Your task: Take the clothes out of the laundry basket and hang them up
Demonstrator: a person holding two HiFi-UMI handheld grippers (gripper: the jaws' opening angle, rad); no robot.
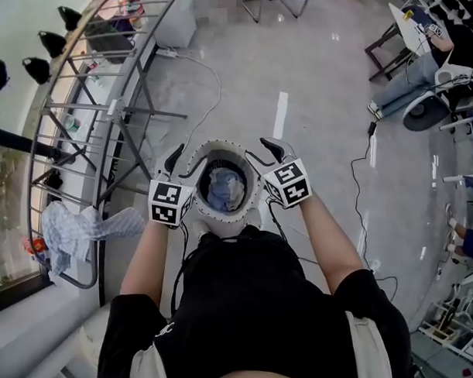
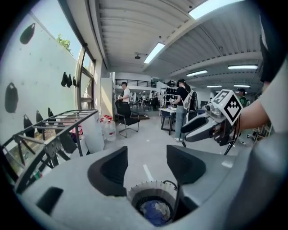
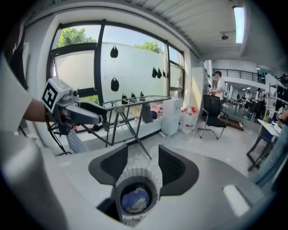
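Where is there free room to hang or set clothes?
The drying rack has middle rails that look bare; a checked cloth fills its near end. Open floor lies right of the laundry basket, toward the black cable. Crowded: the basket mouth, between left gripper and right gripper.

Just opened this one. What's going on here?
A person stands over a white laundry basket, holding a gripper in each hand. The left gripper and right gripper hover just above the basket's rim, both with jaws apart and nothing between them. Blue clothes lie bunched inside the basket, not yet picked up. To the person's left stands a drying rack with a checked cloth draped over its near end.
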